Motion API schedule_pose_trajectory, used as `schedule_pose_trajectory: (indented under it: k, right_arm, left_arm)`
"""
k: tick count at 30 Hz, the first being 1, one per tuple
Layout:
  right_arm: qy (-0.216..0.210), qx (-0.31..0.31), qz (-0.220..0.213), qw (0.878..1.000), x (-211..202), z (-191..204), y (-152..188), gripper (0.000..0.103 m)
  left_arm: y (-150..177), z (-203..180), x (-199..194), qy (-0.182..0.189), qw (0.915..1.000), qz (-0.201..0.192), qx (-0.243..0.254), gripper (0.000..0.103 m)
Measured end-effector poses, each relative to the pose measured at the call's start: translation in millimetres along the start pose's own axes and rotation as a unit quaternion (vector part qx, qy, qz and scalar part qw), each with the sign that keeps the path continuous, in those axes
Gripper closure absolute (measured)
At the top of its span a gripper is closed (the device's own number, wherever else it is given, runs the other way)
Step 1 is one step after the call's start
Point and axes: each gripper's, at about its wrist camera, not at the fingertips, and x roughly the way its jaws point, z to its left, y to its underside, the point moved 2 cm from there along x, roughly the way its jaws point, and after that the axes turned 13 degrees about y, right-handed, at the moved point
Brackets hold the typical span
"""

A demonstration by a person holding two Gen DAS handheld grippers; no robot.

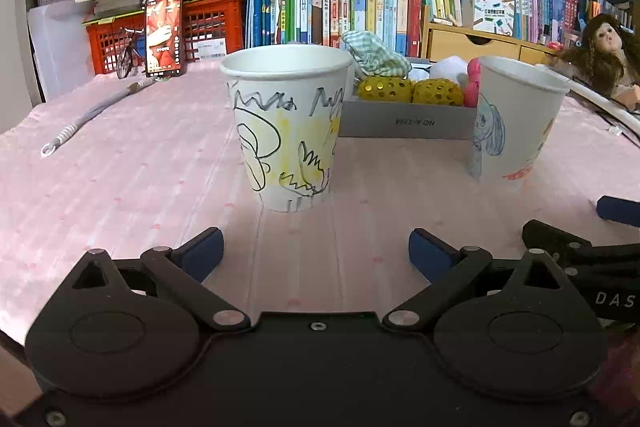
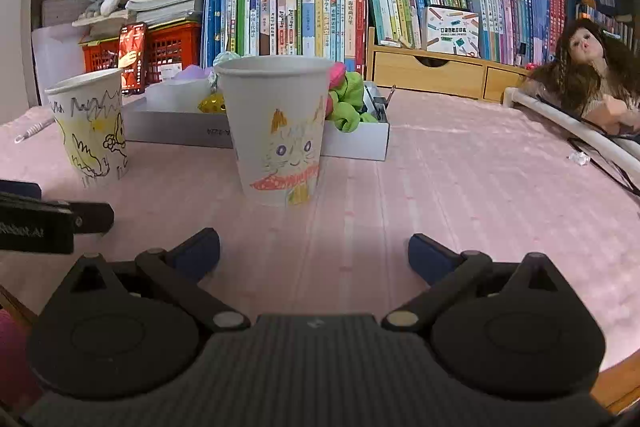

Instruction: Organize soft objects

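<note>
Both the left gripper [image 1: 316, 253] and right gripper [image 2: 314, 251] gape wide, empty, near two doodled paper cups [image 1: 286, 131] [image 2: 276, 131] fronting the grey box [image 1: 404, 123] of soft toys.

Dim indoor light, soft shadows, sharp centre, strong fisheye edge bending.

The scene is viewed low over the pink tablecloth [image 1: 120, 167], each camera aimed forward at the bookshelf [image 2: 312, 19]. The yellow-drawn cup [image 1: 286, 127] is faced closely by the left view, the cat cup [image 2: 276, 131] by the right. Both cups, the grey box [image 1: 404, 121] and the doll [image 2: 588, 75] are shared.
</note>
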Motion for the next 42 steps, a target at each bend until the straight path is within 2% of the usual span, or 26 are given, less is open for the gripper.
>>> schedule_pose_trajectory:
  k: [6,42]
  right_arm:
    - [-0.005,0.004,0.012,1.0,3.1,0.3,-0.9,0.0]
    - [-0.004,0.004,0.004,1.0,1.9,0.5,1.7,0.0]
  left_arm:
    - [0.3,-1.0,2.8,-0.001,1.0,0.001,0.0,0.0]
    - [0.5,-0.8,6.1,-0.002,1.0,0.004,-0.001,0.0]
